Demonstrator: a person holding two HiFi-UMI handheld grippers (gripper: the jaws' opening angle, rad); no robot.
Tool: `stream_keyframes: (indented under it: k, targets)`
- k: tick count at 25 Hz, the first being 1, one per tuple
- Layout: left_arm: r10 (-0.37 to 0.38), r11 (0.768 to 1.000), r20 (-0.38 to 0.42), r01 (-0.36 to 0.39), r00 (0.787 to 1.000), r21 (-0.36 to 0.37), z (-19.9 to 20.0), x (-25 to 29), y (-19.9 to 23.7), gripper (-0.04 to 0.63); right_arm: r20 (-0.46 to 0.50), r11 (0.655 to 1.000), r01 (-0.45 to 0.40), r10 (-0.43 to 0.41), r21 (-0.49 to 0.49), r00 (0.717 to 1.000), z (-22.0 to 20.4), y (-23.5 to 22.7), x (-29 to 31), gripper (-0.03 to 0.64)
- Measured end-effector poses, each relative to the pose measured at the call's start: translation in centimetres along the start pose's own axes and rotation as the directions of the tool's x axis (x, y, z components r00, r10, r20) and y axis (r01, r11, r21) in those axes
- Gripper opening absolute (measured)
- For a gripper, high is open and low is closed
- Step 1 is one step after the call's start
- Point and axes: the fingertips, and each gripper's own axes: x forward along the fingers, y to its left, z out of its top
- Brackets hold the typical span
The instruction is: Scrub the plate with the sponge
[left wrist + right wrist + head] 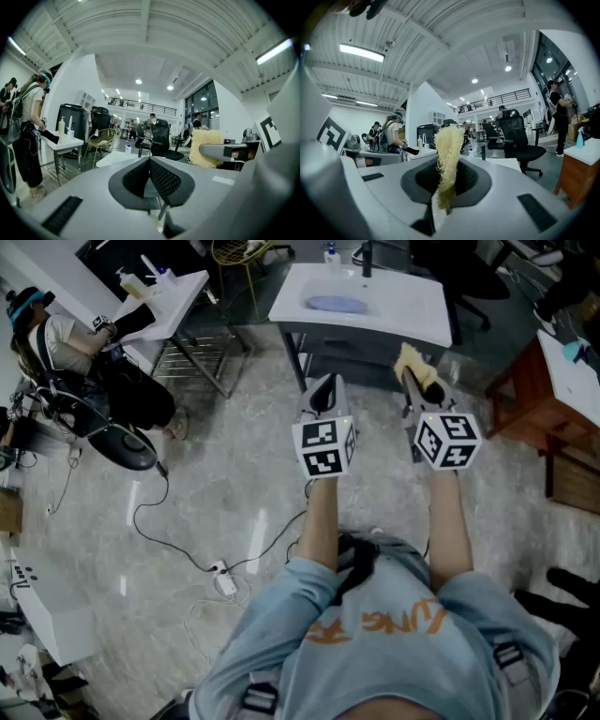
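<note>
A blue plate [336, 304] lies on the white table [394, 324] ahead of me. My right gripper [410, 382] is held in the air short of the table's front edge, shut on a yellow sponge [418, 368]. In the right gripper view the sponge [448, 154] stands upright, pinched between the pads of the gripper [445, 187]. My left gripper [325, 390] hovers level with it to the left, shut, with nothing between its pads [161, 180]. From the left gripper view the sponge [205, 147] shows at the right.
A spray bottle [330, 253] and a dark tap [367, 259] stand at the table's back. Another white table [178, 292] with bottles and a person [56, 343] are at the left. A wooden table [544, 399] is at the right. Cables [187, 559] run over the floor.
</note>
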Motion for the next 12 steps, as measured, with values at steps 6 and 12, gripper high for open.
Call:
stream_keyframes:
  k: [6, 12]
  targets:
    - [-0.023, 1.000, -0.036, 0.023, 0.999, -0.012, -1.2, -0.8, 4.6, 0.000, -0.016, 0.999, 0.040, -0.040, 0.026, 0.999, -1.6, 3.4, 1.8, 0.037]
    - [-0.065, 0.989, -0.097, 0.051, 0.993, -0.142, -3.3, 1.4, 7.8, 0.000, -0.086, 0.995, 0.085, -0.089, -0.043, 0.992, -3.3, 3.2, 2.4, 0.037]
